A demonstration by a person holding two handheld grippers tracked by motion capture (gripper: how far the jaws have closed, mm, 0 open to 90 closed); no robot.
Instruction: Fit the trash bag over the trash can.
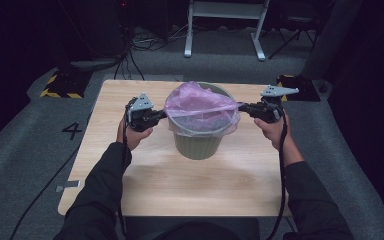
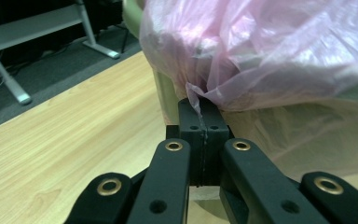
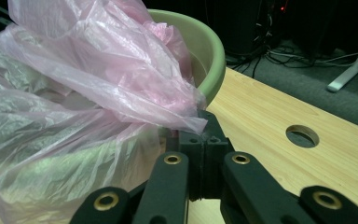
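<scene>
Pink bin liner (image 1: 200, 107) pinched at opposite edges, stretched between both closed grippers. Left gripper (image 2: 202, 112) and right gripper (image 3: 205, 126) equally near green bin (image 1: 200, 145).

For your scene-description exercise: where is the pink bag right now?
In the high view the pink bag sits in and over the rim of the green bin mid-table, stretched between the left gripper and right gripper.

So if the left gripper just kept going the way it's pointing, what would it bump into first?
The left gripper points at the side of the green bin, its jaws shut on a fold of the pink plastic bag. Going straight on, it would probably press the bag against the bin's wall just below the rim.
</scene>
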